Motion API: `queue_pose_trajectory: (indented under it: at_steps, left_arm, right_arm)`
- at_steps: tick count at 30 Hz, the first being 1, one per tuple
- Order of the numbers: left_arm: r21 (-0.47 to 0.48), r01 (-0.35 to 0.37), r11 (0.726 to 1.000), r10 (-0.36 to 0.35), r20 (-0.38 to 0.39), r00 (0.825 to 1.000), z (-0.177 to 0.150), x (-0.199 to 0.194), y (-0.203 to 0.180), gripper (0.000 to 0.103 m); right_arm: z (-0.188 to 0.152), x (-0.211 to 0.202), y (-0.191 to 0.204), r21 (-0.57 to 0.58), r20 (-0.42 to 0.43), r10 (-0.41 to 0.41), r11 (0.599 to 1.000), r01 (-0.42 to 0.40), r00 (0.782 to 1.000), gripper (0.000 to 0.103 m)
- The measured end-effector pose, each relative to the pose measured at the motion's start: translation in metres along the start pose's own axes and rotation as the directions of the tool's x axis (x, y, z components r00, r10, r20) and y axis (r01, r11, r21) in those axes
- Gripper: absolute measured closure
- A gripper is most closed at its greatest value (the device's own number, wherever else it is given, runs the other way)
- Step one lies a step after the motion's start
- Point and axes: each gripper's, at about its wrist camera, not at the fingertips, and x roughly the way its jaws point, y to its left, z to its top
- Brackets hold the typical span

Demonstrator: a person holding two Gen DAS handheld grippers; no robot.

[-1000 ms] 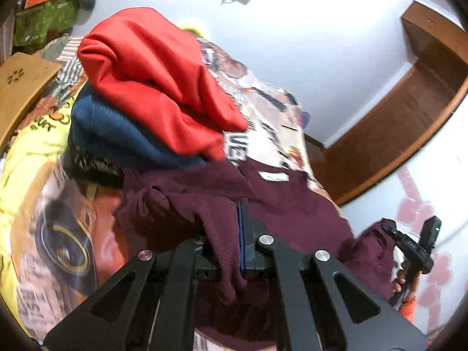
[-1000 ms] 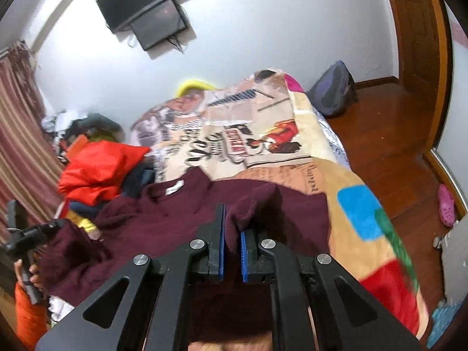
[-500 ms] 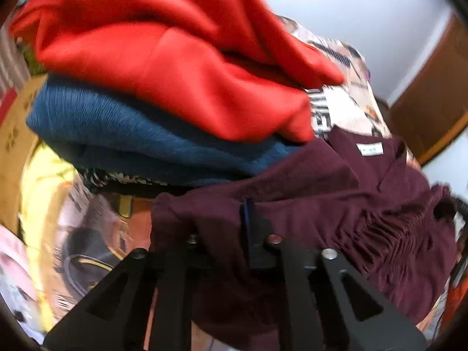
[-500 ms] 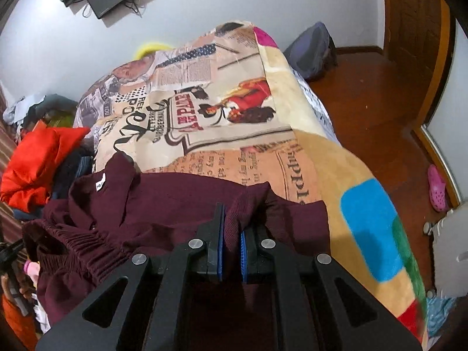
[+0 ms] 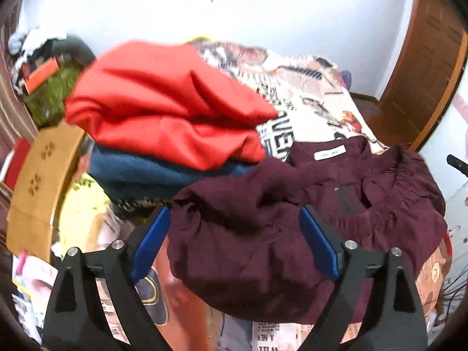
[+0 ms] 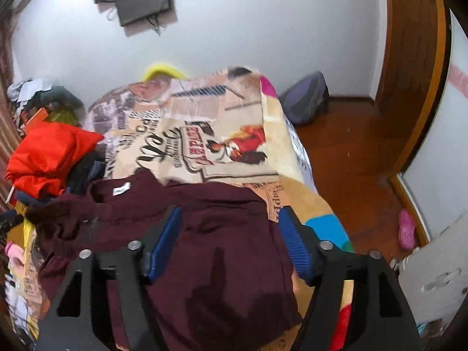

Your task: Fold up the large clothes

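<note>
A maroon sweater (image 5: 263, 234) lies bunched on the printed bedspread (image 5: 307, 111), its white neck label facing up. My left gripper (image 5: 234, 225) is open, its blue pads either side of a rumpled fold of the sweater. In the right wrist view the same sweater (image 6: 219, 263) lies flatter, and my right gripper (image 6: 228, 234) is open just above it, holding nothing.
A stack of folded clothes, red garment (image 5: 169, 111) on a blue one (image 5: 152, 175), sits left of the sweater. A wooden headboard (image 5: 38, 181) stands at the far left. The bed's right edge (image 6: 295, 146) drops to a wooden floor with a dark bag (image 6: 307, 99).
Both grippers were shut on folds of the maroon sweater; both have opened and let it drop onto the bed. The sweater now lies loose between the pads.
</note>
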Motion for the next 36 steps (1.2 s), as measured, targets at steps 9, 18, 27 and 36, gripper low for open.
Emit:
queue_pose_trajectory:
  at_steps: [9,18,27,36]
  left_arm:
    - [0.024,0.035,0.999,-0.035,-0.033,0.999,-0.023,0.006,-0.034,0.012]
    - [0.087,0.111,0.990,-0.097,-0.148,0.984,-0.068,0.049,-0.099,0.012]
    - [0.012,0.123,0.992,-0.119,-0.181,0.976,-0.080,0.059,-0.090,0.012]
    - [-0.166,0.040,0.985,-0.047,-0.042,0.998,-0.071,0.009,-0.016,0.012]
  right_arm:
    - [-0.023,-0.011,0.059,-0.170,-0.033,0.077,0.982,-0.082,0.996,0.037]
    - [-0.067,0.022,0.111,-0.304,-0.170,0.064,0.946,-0.114,0.983,0.037]
    - [-0.087,0.029,0.120,-0.372,-0.183,-0.008,0.926,-0.061,0.983,0.033]
    - [-0.067,0.007,0.135,-0.360,-0.104,0.029,0.930,-0.065,0.994,0.033]
